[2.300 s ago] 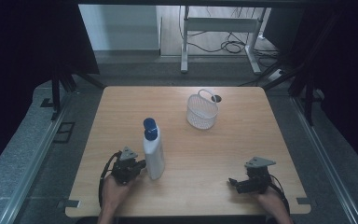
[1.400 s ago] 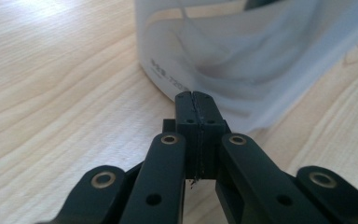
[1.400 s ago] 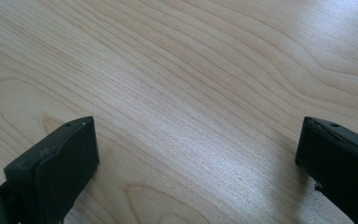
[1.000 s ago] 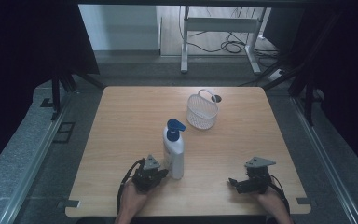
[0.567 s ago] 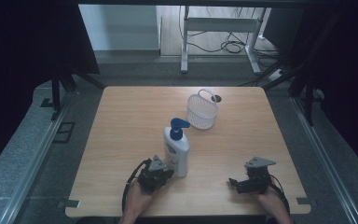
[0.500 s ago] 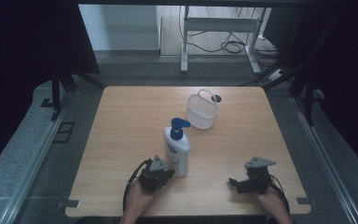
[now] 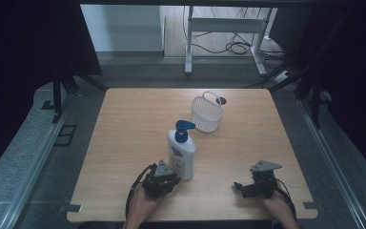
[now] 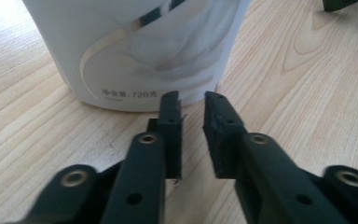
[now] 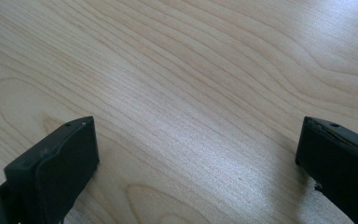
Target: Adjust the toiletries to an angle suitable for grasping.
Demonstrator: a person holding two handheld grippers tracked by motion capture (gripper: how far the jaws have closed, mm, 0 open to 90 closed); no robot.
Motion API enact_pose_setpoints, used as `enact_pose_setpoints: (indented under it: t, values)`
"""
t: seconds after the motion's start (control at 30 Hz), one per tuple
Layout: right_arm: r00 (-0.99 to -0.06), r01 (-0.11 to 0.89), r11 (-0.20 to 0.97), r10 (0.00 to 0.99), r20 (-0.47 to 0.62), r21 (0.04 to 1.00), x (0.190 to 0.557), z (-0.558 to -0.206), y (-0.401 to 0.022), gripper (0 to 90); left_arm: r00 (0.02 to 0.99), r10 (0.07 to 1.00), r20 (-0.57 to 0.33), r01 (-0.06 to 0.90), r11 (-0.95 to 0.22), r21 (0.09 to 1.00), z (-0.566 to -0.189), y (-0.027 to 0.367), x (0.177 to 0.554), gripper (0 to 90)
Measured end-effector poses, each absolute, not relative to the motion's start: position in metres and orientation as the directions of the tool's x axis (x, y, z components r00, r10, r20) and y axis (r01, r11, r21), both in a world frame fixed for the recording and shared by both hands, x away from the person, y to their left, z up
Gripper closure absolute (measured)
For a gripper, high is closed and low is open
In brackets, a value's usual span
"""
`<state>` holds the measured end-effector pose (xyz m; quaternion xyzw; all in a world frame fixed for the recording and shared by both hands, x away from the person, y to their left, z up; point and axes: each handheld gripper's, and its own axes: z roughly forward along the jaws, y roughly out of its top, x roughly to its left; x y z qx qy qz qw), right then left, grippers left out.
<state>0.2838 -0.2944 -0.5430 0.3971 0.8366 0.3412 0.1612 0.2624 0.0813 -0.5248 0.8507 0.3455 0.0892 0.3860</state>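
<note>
A white pump bottle (image 7: 182, 152) with a blue pump head stands upright on the wooden table (image 7: 124, 124), near the front middle. My left gripper (image 7: 170, 176) lies on the table at the bottle's foot, pointing at it. In the left gripper view the bottle (image 8: 140, 46) stands just past the tips. The jaws of my left gripper (image 8: 192, 100) are almost together, with a thin gap and nothing between them. My right gripper (image 7: 238, 186) rests on the table at the front right, far from the bottle. Its jaws (image 9: 196, 140) stand wide apart over bare wood.
A white wire basket (image 7: 206, 114) with a handle stands behind the bottle, toward the back middle of the table. A small round hole (image 7: 220, 100) sits in the tabletop just behind the basket. Dark curtains flank the table on both sides.
The bottle and my left gripper have slid to the right along the table front since the earliest frame. In the last half second they barely move. The right gripper stays still.
</note>
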Motion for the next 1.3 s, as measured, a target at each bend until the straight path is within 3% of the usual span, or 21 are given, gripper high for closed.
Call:
enact_pose_setpoints:
  t: [0.47,0.93,1.3]
  values:
    - [-0.633,0.554,0.452,0.774,0.002,0.699,0.284,-0.543,-0.294,0.0,0.720,0.688,-0.088,0.530,-0.464,0.710,-0.521,0.095,0.254,47.7]
    - [-0.633,0.555,0.451,0.774,0.003,0.699,0.283,-0.543,-0.294,0.0,0.668,0.742,-0.053,0.569,-0.464,0.679,-0.527,0.112,0.249,14.1]
    - [-0.633,0.554,0.451,0.774,0.002,0.699,0.283,-0.543,-0.294,0.0,0.648,0.760,-0.046,0.597,-0.470,0.650,-0.537,0.114,0.250,12.5]
